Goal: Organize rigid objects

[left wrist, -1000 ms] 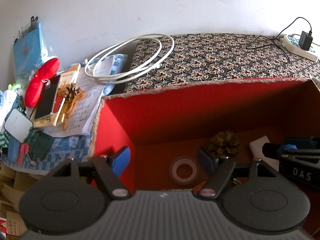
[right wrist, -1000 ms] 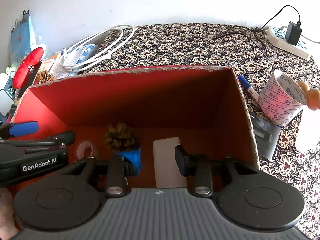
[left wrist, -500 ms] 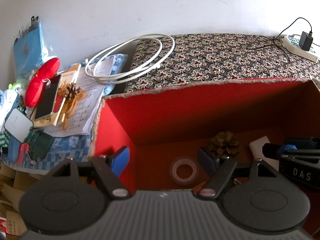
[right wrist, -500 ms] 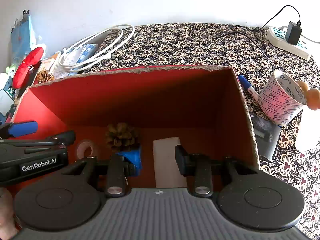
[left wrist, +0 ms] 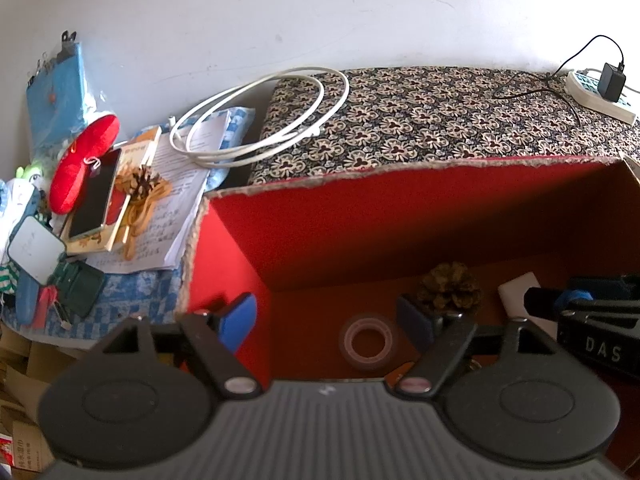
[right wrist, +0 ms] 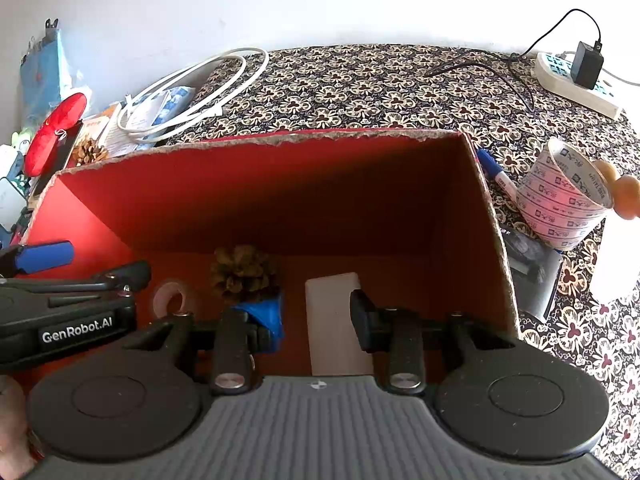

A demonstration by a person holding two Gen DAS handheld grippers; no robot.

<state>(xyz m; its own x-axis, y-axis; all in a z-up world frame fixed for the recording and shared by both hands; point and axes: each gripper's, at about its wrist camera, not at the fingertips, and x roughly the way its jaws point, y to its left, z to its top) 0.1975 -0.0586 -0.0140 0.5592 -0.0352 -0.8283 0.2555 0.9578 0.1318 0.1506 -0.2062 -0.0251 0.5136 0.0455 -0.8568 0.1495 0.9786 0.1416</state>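
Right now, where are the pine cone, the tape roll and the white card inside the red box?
pine cone [right wrist: 244,272], right wrist view, middle of its scales
tape roll [left wrist: 370,340], left wrist view, its ring
white card [right wrist: 334,312], right wrist view, flat face

- My box is red inside.
- The cloth under it shows cream flowers on black.
- My pinecone is brown.
- The cup has pink bands.
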